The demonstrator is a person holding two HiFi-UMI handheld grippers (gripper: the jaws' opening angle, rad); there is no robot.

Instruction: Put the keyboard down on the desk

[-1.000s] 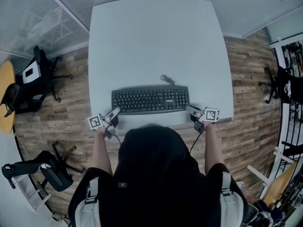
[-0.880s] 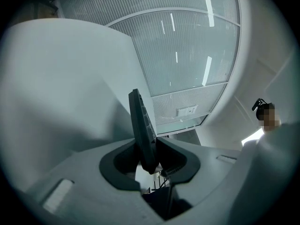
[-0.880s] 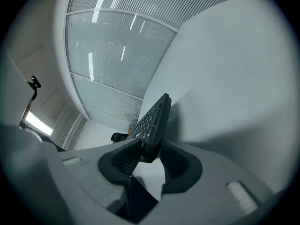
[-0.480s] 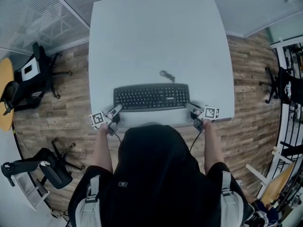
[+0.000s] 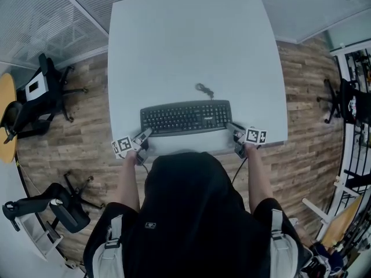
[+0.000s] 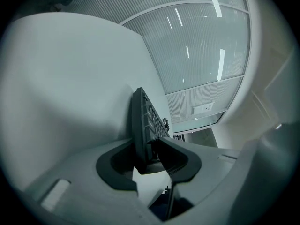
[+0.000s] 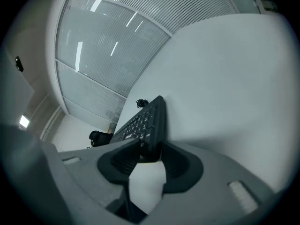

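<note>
A black keyboard (image 5: 185, 119) lies flat on the white desk (image 5: 191, 45), near its front edge. Its coiled cable (image 5: 204, 90) rests just behind it. My left gripper (image 5: 144, 136) is at the keyboard's left end and my right gripper (image 5: 235, 133) at its right end. In the left gripper view, the keyboard's end (image 6: 143, 121) stands between the jaws of my left gripper (image 6: 146, 156), which are opening. In the right gripper view, the other end (image 7: 147, 121) sits between the jaws of my right gripper (image 7: 147, 156), also opening. The pads look slack on it.
Black office chairs (image 5: 40, 94) (image 5: 58, 210) stand on the wood floor to the left, beside a round wooden table (image 5: 7, 117). A rack (image 5: 353, 97) stands at the right. Glass partitions run behind the desk.
The keyboard and both grippers have shifted slightly, with the grippers drawn in closer to the desk's front edge. Both pairs of jaws have widened a little round the keyboard's ends.
</note>
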